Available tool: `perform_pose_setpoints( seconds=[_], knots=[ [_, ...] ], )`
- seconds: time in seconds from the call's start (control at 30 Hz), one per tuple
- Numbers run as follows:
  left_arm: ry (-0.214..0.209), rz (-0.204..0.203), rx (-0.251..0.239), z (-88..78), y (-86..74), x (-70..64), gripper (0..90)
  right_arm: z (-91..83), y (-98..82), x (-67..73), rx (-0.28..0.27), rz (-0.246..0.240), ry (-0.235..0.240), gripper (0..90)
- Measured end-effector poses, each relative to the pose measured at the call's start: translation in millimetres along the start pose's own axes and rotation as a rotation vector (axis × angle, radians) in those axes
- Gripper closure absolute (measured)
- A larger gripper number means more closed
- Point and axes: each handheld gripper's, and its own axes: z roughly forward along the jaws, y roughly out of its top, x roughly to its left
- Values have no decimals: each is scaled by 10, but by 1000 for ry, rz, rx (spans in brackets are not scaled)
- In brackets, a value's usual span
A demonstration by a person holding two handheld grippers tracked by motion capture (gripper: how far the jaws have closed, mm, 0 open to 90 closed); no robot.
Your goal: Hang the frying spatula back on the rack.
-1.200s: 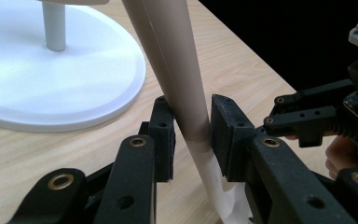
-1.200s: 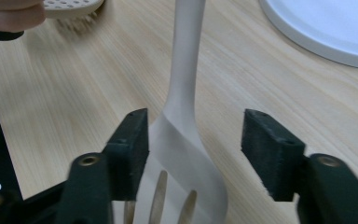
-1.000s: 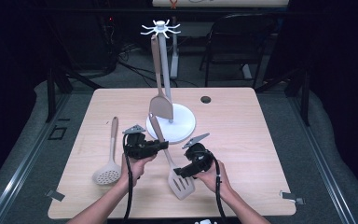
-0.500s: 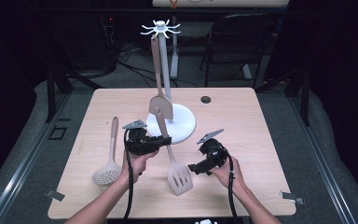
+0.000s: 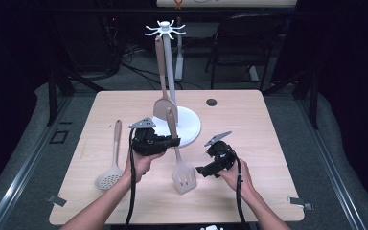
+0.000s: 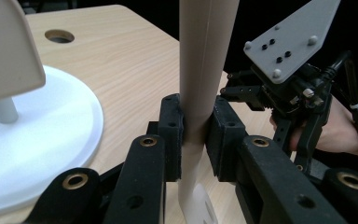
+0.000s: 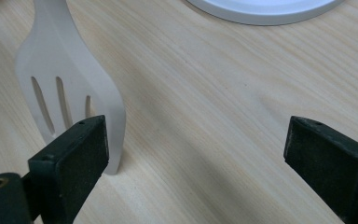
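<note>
The left gripper (image 5: 175, 141) is clamped on the slotted spatula's (image 5: 184, 177) handle, mid-table; the white rack (image 5: 189, 125) stands close at twelve o'clock. The right gripper (image 5: 202, 170), jaws apart, sits at the spatula's three o'clock. A perforated spoon (image 5: 109, 178) lies at nine o'clock.

Bright tabletop, dark, perhaps underexposed surroundings

Skimmer (image 5: 110, 168) lying left on table (image 5: 278, 191); black chair (image 5: 239, 43) behind.

Slotted turner (image 7: 70, 84) beside wide-spread hand-held gripper (image 7: 205, 154) jaws.
</note>
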Motion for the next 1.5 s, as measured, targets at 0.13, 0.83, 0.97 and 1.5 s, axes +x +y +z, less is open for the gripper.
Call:
perform_pose_setpoints(
  seconds=[0.13,0.83,0.97,1.5],
  knots=[
    [4,42,8,-17,100,-36,775,-4,1,-9,2,-2,-7,63],
    [60,152,36,-4,523,23,775,-23,10,-55,-13,-1,-25,61],
    [68,163,40,18,577,48,775,-18,12,-55,-13,-3,-21,61],
    [115,179,28,15,867,161,775,-7,15,-50,-10,-2,-18,62]
  ],
)
